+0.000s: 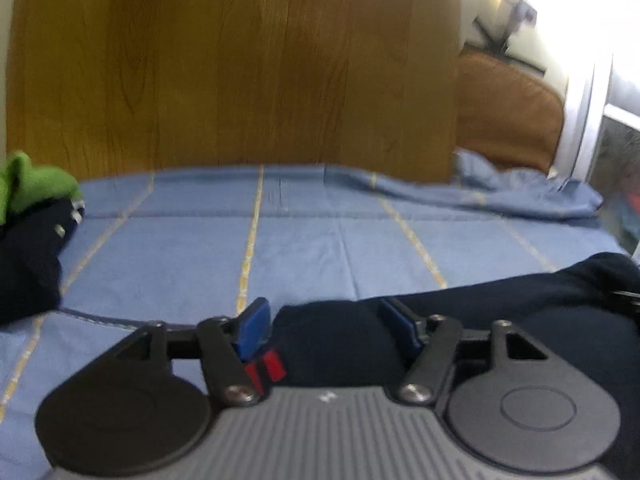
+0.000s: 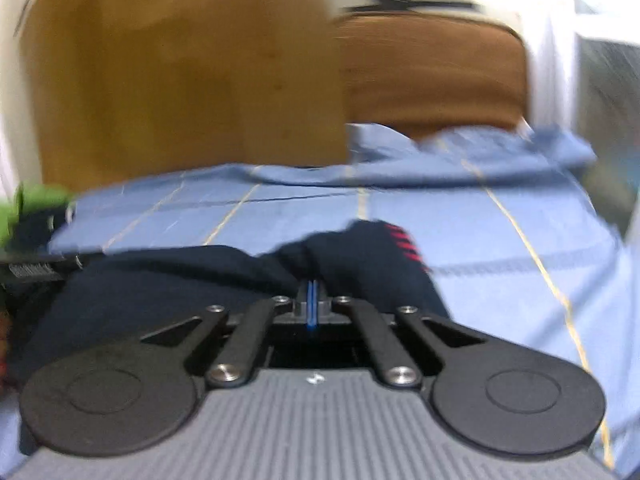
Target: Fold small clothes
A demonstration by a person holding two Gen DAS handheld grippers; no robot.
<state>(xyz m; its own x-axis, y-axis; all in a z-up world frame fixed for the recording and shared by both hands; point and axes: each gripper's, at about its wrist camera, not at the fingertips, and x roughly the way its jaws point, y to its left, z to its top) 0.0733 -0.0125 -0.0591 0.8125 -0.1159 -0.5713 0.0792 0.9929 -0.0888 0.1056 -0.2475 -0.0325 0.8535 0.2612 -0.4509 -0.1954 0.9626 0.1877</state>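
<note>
Right wrist view: the right hand-held gripper (image 2: 312, 300) is pinching the navy garment (image 2: 168, 280) at lower centre; the left hand-held gripper (image 1: 324, 320) is straddling it, jaws apart. Clamp left, then lift evenly across the bed sheet (image 1: 320, 240).

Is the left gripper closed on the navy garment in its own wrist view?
No: the left gripper has its blue fingers spread wide, with the navy garment bunched between them, not pinched.

Motion blur, window (image 1: 592, 8) glare, fisheye bending
</note>
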